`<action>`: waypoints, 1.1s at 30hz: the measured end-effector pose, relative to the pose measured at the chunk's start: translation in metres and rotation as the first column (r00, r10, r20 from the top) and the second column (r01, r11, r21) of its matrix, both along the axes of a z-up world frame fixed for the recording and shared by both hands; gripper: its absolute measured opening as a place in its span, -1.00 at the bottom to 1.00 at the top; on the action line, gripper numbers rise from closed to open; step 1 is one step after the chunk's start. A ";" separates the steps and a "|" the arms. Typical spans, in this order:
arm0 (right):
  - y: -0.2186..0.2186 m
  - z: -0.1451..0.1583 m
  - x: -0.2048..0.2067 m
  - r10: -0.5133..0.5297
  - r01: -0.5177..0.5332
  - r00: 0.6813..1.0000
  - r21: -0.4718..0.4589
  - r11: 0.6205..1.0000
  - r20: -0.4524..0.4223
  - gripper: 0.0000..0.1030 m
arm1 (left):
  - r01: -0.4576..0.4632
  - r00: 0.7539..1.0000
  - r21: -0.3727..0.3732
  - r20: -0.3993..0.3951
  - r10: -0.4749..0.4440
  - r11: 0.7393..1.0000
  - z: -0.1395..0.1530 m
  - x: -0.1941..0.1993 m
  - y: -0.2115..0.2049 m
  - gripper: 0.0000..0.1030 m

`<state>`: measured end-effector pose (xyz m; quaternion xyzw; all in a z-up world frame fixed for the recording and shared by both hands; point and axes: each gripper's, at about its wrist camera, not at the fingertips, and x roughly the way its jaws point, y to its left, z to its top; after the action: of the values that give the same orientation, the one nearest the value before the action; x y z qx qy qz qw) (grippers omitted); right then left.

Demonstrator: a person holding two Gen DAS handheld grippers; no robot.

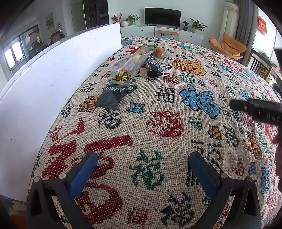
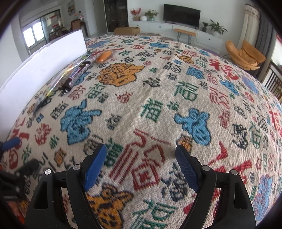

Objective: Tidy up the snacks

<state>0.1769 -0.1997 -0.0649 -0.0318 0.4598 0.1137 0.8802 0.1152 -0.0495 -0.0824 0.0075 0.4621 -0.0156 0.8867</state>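
Both the left gripper (image 1: pixel 142 169) and right gripper (image 2: pixel 141 163) are held wide open (nothing gripped) above the patterned tablecloth (image 1: pixel 167 123). A long snack packet (image 1: pixel 123 74), a chocolate bar (image 1: pixel 152 66) and an orange snack (image 1: pixel 159 52) are lined up beside the white board (image 1: pixel 52 84).

left wrist: low, near tablecloth (image 1: pixel 158 105); right wrist: likewise | shared: snacks (image 1: pixel 123 70), TV (image 1: pixel 162 16)

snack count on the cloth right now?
3, all lined up by the white board: a long clear-and-grey packet nearest it, a dark chocolate bar beside that, and a small orange snack at the far end. More could hide underneath the packet.
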 end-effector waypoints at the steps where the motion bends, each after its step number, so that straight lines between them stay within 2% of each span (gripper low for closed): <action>1: 0.009 0.009 0.010 0.019 -0.019 1.000 0.026 0.999 0.005 0.62 | 0.000 1.000 0.000 0.002 0.000 1.000 0.000 0.001 0.000 1.00; 3: 0.039 0.027 0.031 0.073 -0.074 0.997 0.037 0.997 0.034 0.62 | 0.000 1.000 0.001 0.006 0.000 1.000 0.000 0.002 -0.001 1.00; 5: 0.078 0.034 0.056 0.145 -0.145 0.989 0.016 0.989 0.006 0.59 | 0.001 1.000 0.001 0.007 -0.001 1.000 0.000 0.002 -0.001 1.00; 8: 0.129 0.028 0.090 0.215 -0.216 0.974 -0.010 0.976 -0.069 0.55 | 0.004 1.000 0.001 0.008 -0.004 1.000 0.000 0.003 0.000 1.00; 11: 0.161 0.012 0.113 0.235 -0.245 0.961 -0.052 0.968 -0.142 0.53 | 0.006 1.000 0.002 0.008 -0.006 1.000 0.000 0.004 0.000 1.00; 13: 0.171 0.004 0.125 0.223 -0.238 0.960 -0.081 0.968 -0.167 0.32 | 0.007 1.000 0.001 0.009 -0.007 1.000 0.000 0.005 0.001 1.00; 14: 0.173 0.000 0.130 0.220 -0.238 0.958 -0.085 0.968 -0.182 -0.06 | 0.008 1.000 0.001 0.009 -0.008 1.000 0.000 0.005 0.001 1.00; 15: 0.173 -0.001 0.132 0.218 -0.235 0.957 -0.071 0.969 -0.189 -0.07 | 0.007 1.000 0.001 0.009 -0.007 1.000 0.000 0.004 0.000 1.00; 17: 0.168 -0.001 0.135 0.206 -0.219 0.959 -0.044 0.975 -0.195 -0.11 | 0.007 1.000 0.001 0.009 -0.007 1.000 -0.001 0.004 0.001 1.00; 19: 0.161 0.002 0.135 0.200 -0.211 0.959 -0.032 0.977 -0.203 -0.52 | 0.007 1.000 0.001 0.009 -0.007 1.000 -0.001 0.004 0.001 1.00; 20: 0.157 0.004 0.132 0.199 -0.211 0.957 -0.032 0.977 -0.211 -0.65 | 0.007 1.000 0.001 0.009 -0.007 1.000 -0.001 0.004 0.001 1.00; 25: 0.112 0.003 0.100 0.182 -0.196 0.952 -0.030 0.980 -0.245 -0.65 | 0.006 1.000 0.001 0.009 -0.006 1.000 -0.001 0.004 0.001 1.00; 29: 0.053 0.004 0.056 0.136 -0.152 0.967 -0.058 0.987 -0.216 -0.64 | 0.007 1.000 0.001 0.009 -0.007 1.000 -0.001 0.003 0.000 1.00; 33: -0.007 0.004 0.017 0.037 -0.059 0.985 -0.130 0.990 -0.168 -0.63 | 0.006 1.000 0.001 0.009 -0.006 1.000 -0.001 0.003 0.000 1.00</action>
<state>0.1935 -0.2068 -0.0610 -0.0925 0.5369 0.1059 0.8319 0.1186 -0.0494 -0.0831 0.0093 0.4580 -0.0182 0.8887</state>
